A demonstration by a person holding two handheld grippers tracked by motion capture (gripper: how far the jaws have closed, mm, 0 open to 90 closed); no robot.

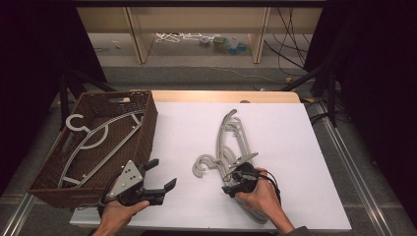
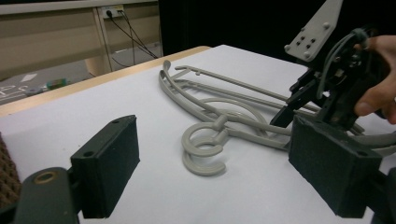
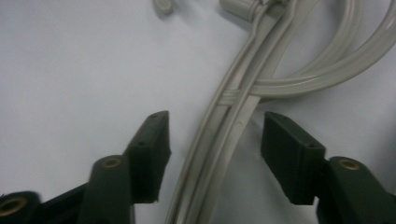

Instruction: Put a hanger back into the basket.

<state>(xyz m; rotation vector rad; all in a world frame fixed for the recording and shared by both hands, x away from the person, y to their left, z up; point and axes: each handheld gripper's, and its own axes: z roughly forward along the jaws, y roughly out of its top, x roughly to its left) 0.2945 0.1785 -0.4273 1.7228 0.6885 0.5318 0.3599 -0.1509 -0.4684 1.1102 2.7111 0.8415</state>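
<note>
Sorting grey plastic hangers from the worktop (image 1: 295,147) into the brown wicker basket (image 1: 147,128) looked to be the job in hand, and it stood roughly at its midpoint. Basket at the left edge of the white worktop already held hangers (image 1: 96,140): two at least, lying flat on the bottom, hooks toward the far left corner. Exact count was uncertain, as the arms overlap in the high view.

Remaining pile of hangers (image 1: 231,142) lay in the middle of the worktop, well apart from the basket, stacked and crossed over one another. Their hooks (image 2: 203,149) pointed toward the left tool. Probably two or three left; the tangle made them hard to separate by eye.

Right tool (image 1: 236,182) was down on the near end of that pile. In the right gripper view its jaws stood on either side of one hanger arm (image 3: 224,140), part-way in but with a gap on each side; pads were not yet pressing, so nothing was gripped.

Left tool (image 1: 160,177) hung just beside the basket's near right corner, jaws wide apart and empty, facing the pile.

Left to do, by my reading: close on the arm, lift that hanger free of the others, carry it to the basket, then repeat for the rest.
</note>
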